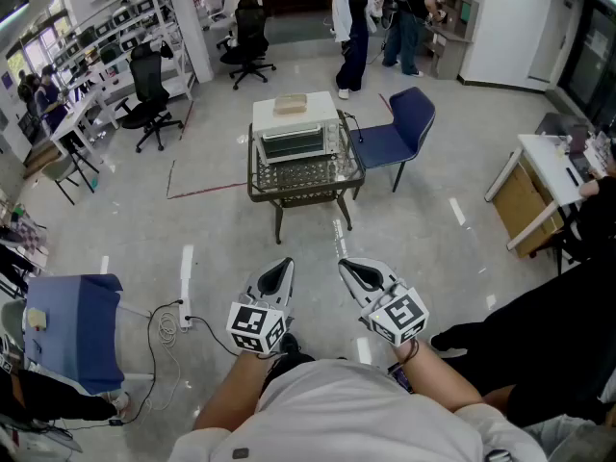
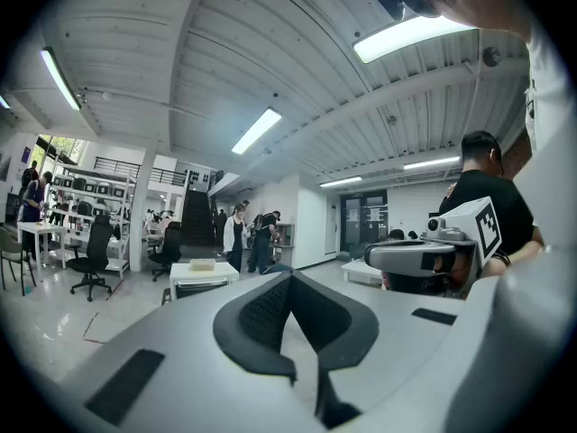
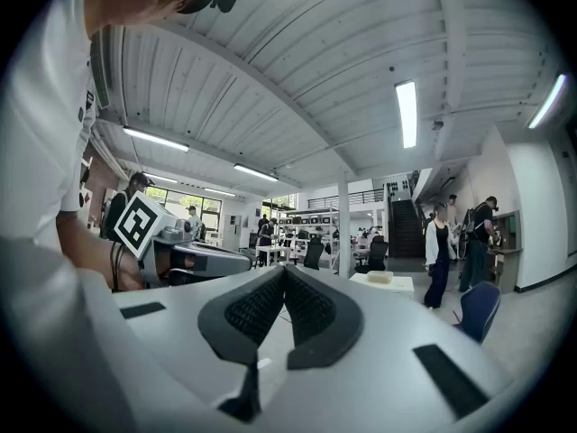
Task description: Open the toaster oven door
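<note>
The head camera is looking steeply down from above the left claw and right claw, facing the toaster oven well ahead. Each claw camera is riding low, looking level along its own jaws toward that far-off oven. All three views are sharing the oven and the people standing beyond it.

Bare floor lies open from the left tongs and right tongs to the counter's front edge, and nothing stands before the toaster oven. A blue chair stands just beside the counter's right edge. A power strip and its cable lie on the floor, well off to the left.
</note>
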Motion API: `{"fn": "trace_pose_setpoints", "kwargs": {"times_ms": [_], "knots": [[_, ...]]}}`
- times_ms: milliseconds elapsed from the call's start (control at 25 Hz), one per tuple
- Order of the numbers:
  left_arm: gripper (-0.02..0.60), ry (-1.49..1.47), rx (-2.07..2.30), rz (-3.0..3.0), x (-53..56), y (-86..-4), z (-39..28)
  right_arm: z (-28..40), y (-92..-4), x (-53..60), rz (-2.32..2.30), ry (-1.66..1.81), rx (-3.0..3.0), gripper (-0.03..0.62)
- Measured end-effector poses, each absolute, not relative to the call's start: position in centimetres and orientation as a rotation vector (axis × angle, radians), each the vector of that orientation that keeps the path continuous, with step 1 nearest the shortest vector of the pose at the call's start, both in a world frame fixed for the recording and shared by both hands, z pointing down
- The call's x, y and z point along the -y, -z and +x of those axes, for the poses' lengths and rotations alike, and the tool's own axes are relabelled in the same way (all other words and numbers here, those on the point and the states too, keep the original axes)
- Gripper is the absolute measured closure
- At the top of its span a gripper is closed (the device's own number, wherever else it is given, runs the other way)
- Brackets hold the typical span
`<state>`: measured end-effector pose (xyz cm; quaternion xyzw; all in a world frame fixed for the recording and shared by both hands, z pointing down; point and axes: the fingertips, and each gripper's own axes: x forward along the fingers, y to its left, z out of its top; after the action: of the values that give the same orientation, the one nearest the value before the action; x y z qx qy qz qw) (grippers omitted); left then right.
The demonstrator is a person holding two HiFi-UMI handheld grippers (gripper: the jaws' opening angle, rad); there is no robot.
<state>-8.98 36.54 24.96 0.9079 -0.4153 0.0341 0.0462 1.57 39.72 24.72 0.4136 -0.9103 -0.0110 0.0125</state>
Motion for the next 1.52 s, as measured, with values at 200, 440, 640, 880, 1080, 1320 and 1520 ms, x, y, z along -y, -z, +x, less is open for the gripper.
{"fn": "trace_pose_setpoints", "kwargs": {"times_ms": [200, 440, 640, 880, 1080, 1320, 1520], "knots": [[0.565, -0.1, 1.264, 2.761, -35.4, -25.1, -9.3, 1.2, -24.7, -38.5, 1.29, 0.022, 2.835, 0.576], [0.565, -0.126, 1.248, 2.756, -33.2, -26.2, -10.2, 0.1, -25.4, -36.2, 1.286, 0.002, 2.827, 0.576], [0.565, -0.127, 1.227, 2.761, -30.5, -26.8, -11.1, -1.1, -26.1, -33.5, 1.288, -0.011, 2.805, 0.576], [0.565, -0.141, 1.19, 2.787, -26.1, -27.4, -13.5, -4.0, -27.0, -29.0, 1.286, -0.008, 2.788, 0.576], [0.565, -0.132, 1.158, 2.789, -21.1, -27.1, -16.4, -7.2, -26.4, -24.0, 1.309, -0.017, 2.77, 0.576], [0.565, -0.13, 1.1, 2.819, -16.9, -26.2, -19.0, -10.2, -25.6, -19.8, 1.349, -0.009, 2.753, 0.576], [0.565, -0.136, 1.071, 2.832, -14.3, -26.4, -20.0, -11.9, -25.8, -17.7, 1.36, -0.016, 2.744, 0.576]]}}
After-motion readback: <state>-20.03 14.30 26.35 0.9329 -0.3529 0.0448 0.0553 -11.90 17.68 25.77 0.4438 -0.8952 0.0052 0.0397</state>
